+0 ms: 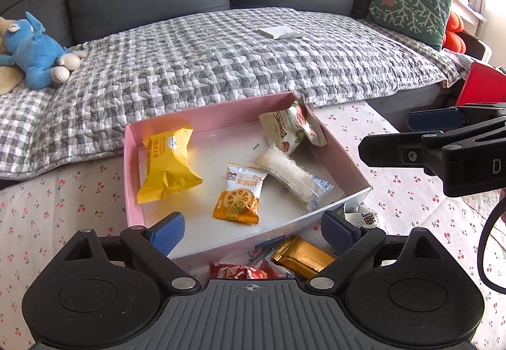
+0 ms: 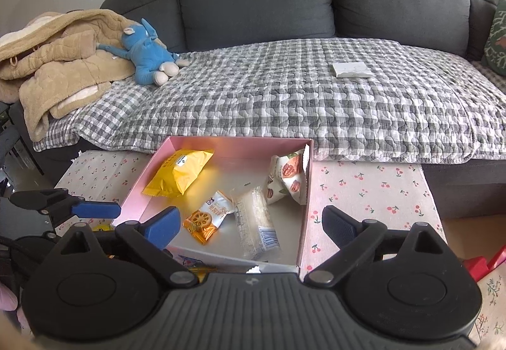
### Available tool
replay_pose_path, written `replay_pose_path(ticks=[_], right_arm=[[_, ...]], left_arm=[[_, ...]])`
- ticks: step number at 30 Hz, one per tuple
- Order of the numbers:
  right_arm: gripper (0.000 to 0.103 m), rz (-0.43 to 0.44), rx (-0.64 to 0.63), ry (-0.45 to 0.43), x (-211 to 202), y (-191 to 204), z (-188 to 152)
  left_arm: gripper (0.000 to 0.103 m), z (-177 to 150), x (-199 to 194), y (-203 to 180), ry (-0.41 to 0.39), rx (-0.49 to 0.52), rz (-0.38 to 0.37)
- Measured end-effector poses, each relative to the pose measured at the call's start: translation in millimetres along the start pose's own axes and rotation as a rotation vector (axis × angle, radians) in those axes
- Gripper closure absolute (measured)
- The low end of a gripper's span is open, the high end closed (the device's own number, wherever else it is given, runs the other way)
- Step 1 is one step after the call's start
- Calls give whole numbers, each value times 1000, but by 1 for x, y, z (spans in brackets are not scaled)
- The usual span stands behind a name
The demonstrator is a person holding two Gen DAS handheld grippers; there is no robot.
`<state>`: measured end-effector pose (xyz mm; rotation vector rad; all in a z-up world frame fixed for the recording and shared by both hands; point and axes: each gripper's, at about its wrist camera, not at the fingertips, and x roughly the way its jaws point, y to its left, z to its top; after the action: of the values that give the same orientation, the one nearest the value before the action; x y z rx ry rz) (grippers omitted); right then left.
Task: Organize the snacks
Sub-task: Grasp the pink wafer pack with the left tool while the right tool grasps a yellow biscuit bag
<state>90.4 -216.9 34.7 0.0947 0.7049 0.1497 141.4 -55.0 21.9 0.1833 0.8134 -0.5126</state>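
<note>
Ahead of both empty, wide-open hand-held grippers (image 1: 253, 231) (image 2: 251, 223) stood the pink box (image 1: 158, 125); loose snacks (image 1: 300, 256) beneath the left one probably needed picking singly by their edges.

Four wrapped snacks (image 1: 236, 198) in pink box (image 1: 218, 115)

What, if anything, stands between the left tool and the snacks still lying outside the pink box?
Nothing visible. The left tool is open and empty, right above the gold packet and red packet lying on the cloth in front of the pink box's near wall.
</note>
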Motion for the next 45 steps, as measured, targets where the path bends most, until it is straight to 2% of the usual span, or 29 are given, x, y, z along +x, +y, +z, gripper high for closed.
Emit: replay_pose_path(ticks=[19, 22, 31, 37, 45], right_arm=[[1, 24, -43, -1, -21, 31, -43], [1, 5, -66, 7, -22, 33, -51], [1, 24, -131, 19, -30, 35, -74], [1, 60, -174, 47, -30, 41, -85], [1, 140, -300, 55, -23, 65, -91]], left_arm=[[4, -75, -46, 19, -26, -64, -16], [4, -86, -47, 20, -31, -59, -6], [4, -113, -58, 25, -27, 3, 44], [4, -132, -54, 37, 24, -36, 56], [4, -149, -49, 48, 82, -113, 48]])
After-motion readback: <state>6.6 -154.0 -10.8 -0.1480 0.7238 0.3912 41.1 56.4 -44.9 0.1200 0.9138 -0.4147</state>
